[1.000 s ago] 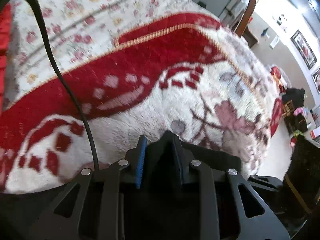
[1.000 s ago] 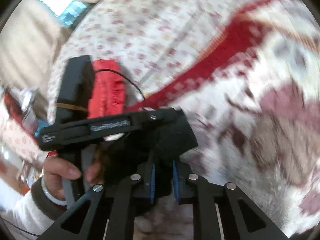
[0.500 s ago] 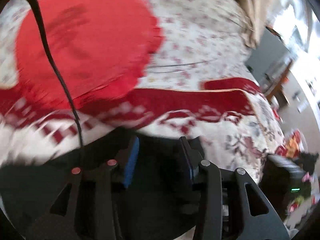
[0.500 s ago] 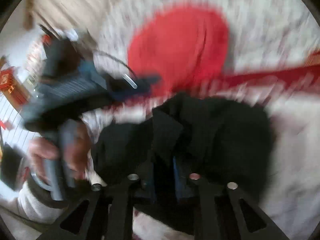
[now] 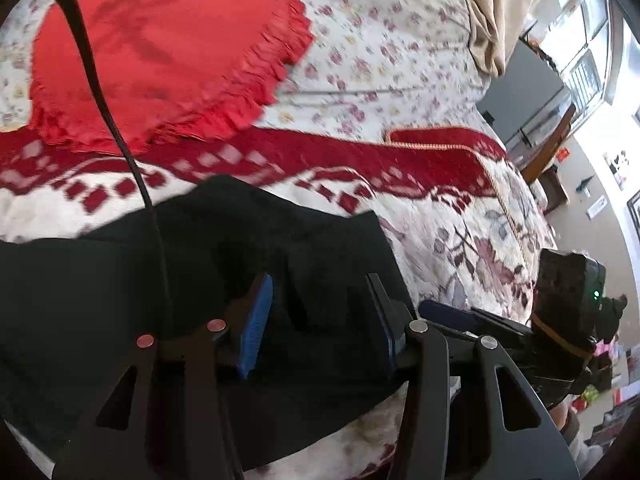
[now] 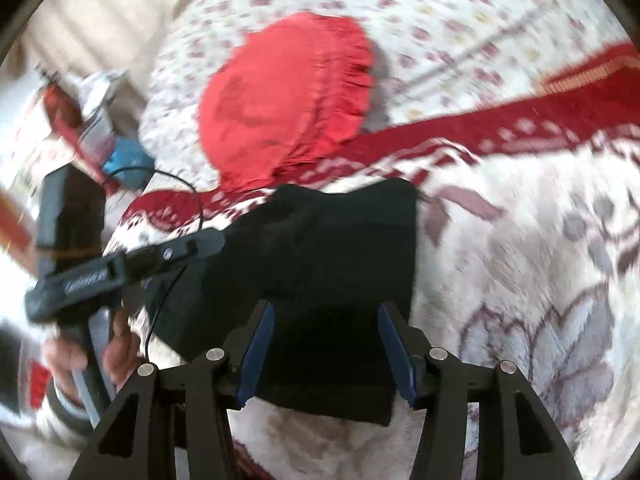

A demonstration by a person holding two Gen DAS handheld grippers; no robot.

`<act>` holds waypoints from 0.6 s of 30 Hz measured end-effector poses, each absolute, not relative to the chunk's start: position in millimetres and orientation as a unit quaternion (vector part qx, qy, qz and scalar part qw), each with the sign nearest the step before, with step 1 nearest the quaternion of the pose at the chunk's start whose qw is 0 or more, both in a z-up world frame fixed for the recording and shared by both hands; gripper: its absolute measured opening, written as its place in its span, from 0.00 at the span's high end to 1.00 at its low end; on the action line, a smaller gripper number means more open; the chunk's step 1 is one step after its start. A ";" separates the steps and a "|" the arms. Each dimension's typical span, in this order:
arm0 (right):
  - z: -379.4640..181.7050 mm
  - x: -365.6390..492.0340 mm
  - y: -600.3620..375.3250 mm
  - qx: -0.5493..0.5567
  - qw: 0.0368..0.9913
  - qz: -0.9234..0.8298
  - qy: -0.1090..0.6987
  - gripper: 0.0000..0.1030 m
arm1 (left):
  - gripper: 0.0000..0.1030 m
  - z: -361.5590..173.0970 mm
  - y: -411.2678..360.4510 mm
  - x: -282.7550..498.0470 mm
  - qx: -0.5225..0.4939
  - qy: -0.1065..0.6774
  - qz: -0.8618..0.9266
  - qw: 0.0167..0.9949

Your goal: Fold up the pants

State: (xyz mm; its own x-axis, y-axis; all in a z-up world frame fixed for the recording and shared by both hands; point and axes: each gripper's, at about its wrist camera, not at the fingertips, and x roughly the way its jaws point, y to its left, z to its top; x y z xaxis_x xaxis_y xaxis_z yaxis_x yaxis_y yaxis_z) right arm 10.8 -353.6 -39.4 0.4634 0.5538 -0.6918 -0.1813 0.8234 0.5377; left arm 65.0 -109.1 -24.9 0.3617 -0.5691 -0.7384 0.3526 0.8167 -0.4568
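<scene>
The black pants (image 5: 280, 240) lie folded into a compact block on the white and red patterned blanket (image 5: 460, 240); they also show in the right wrist view (image 6: 340, 248). My left gripper (image 5: 318, 312) is open just above the pants, its blue pads apart and holding nothing. My right gripper (image 6: 326, 340) is open over the near edge of the pants, empty. The left gripper's body (image 6: 120, 264) shows at the pants' left side, held by a hand.
A round red frilled cushion (image 5: 160, 52) lies behind the pants on the floral bedspread (image 5: 380, 52). The right gripper's body (image 5: 568, 300) sits to the right. The bed edge and room furniture lie far right. A nightstand with clutter (image 6: 80, 120) stands left.
Both grippers were shut on the pants and carried them toward the cushion. Now both have opened and the pants rest folded on the blanket.
</scene>
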 end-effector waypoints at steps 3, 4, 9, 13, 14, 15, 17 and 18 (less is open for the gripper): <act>-46.9 8.3 -364.8 0.228 0.821 0.224 0.473 0.49 | 0.56 -40.8 -126.4 68.8 -0.091 0.513 -0.259 0.813; -48.0 13.5 -363.4 0.229 0.820 0.225 0.474 0.49 | 0.56 -46.7 -130.1 69.9 -0.083 0.520 -0.251 0.812; -50.2 13.3 -366.4 0.229 0.821 0.228 0.471 0.49 | 0.56 -52.3 -143.1 72.0 -0.087 0.516 -0.263 0.811; -55.3 13.5 -367.2 0.236 0.818 0.226 0.474 0.49 | 0.57 -62.4 -155.8 78.7 -0.079 0.528 -0.267 0.802; -55.1 13.1 -367.0 0.236 0.817 0.226 0.475 0.49 | 0.59 -69.0 -158.9 78.9 -0.073 0.537 -0.261 0.799; -53.8 11.5 -367.0 0.235 0.817 0.226 0.475 0.49 | 0.59 -71.1 -159.6 77.3 -0.069 0.536 -0.258 0.801; -50.1 9.2 -367.8 0.230 0.819 0.227 0.474 0.49 | 0.59 -65.2 -157.3 73.8 -0.066 0.531 -0.253 0.806; -48.8 8.6 -368.6 0.228 0.820 0.227 0.474 0.49 | 0.59 -62.8 -154.4 73.5 -0.069 0.530 -0.251 0.807</act>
